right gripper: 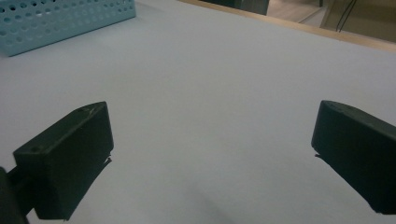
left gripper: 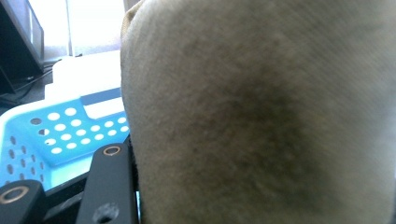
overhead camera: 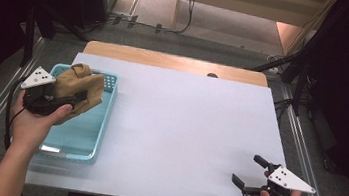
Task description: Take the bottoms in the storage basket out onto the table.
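A bunched tan cloth [overhead camera: 81, 87] hangs over the light blue perforated basket [overhead camera: 86, 137] at the table's left. My left gripper [overhead camera: 77, 99] is shut on the cloth and holds it above the basket. In the left gripper view the tan cloth [left gripper: 261, 116] hangs close in front of the camera, pressed against one black jaw, with the basket wall [left gripper: 56, 135] behind it. My right gripper [overhead camera: 248, 171] rests near the table's front right corner, open with nothing between its jaws. In the right gripper view the right gripper [right gripper: 212, 154] points over bare white table.
The white table top [overhead camera: 184, 124] stretches between the basket and the right gripper, with a wooden strip [overhead camera: 177, 62] at its far edge. The basket's corner [right gripper: 56, 18] lies at the far left of the right gripper view. Dark stands and cables surround the table.
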